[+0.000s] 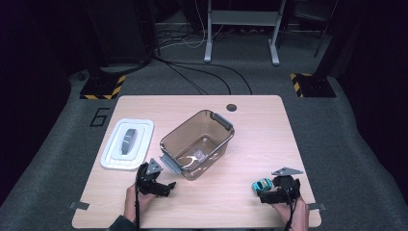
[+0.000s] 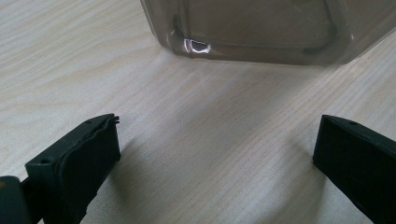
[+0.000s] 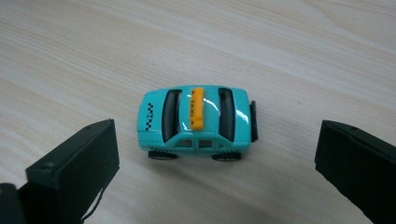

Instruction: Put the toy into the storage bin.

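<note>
Black jaws of right gripper [image 3: 217,154] stand wide apart, nothing held. Car [image 3: 196,122] sits on table [image 3: 303,51] just ahead, between jaw lines but touching neither; long axis runs across gap, jaw to jaw, so closing would likely catch nose and tail. In high view car [image 1: 262,184] lies just left of right gripper [image 1: 270,194], well apart from left gripper [image 1: 166,186]. Left gripper also wide open, empty, pointing at bin [image 1: 197,143].

White lid [image 1: 127,143] (upside down) lies left of bin [image 1: 197,143].
</note>
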`<action>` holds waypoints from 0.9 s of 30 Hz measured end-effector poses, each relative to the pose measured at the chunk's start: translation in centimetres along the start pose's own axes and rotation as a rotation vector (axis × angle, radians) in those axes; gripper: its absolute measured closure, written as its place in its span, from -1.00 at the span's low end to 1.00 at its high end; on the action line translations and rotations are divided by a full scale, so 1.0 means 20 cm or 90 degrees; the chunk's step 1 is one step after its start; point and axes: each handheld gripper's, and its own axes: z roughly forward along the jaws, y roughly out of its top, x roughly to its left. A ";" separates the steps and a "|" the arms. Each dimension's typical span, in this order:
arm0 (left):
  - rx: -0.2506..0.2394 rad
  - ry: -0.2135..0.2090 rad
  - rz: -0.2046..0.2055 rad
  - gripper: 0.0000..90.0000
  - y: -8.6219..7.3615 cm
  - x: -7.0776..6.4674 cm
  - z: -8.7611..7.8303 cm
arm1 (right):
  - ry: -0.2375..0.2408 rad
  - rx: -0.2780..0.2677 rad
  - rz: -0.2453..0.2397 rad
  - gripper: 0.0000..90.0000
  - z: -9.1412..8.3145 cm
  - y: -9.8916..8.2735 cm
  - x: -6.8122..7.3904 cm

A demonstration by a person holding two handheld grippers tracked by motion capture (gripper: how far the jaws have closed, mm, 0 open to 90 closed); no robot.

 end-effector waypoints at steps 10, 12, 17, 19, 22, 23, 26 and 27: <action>0.000 0.000 0.000 -1.00 0.00 0.00 0.00 | 0.000 0.030 -0.012 -1.00 0.09 0.03 0.04; 0.000 0.000 0.000 -1.00 0.00 0.00 0.00 | 0.002 0.035 -0.014 -1.00 0.10 0.03 0.04; 0.000 0.000 0.000 -0.99 0.00 0.00 0.00 | 0.001 0.047 -0.011 -0.81 0.11 0.04 0.05; 0.000 0.000 0.000 -1.00 0.00 0.00 0.00 | -0.005 0.043 -0.018 -0.69 0.11 0.04 0.05; 0.000 0.000 0.000 -0.99 0.00 0.00 0.00 | -0.011 0.049 -0.015 -0.56 0.12 0.05 0.05; 0.000 0.000 0.000 -0.99 0.00 0.00 0.00 | -0.011 0.047 -0.015 -0.53 0.11 0.05 0.05; 0.000 0.000 0.000 -0.99 0.00 0.00 0.00 | -0.017 0.044 -0.014 -0.48 0.11 0.05 0.05; 0.000 0.000 0.000 -1.00 0.00 0.00 0.00 | -0.017 0.044 -0.016 -0.48 0.11 0.05 0.05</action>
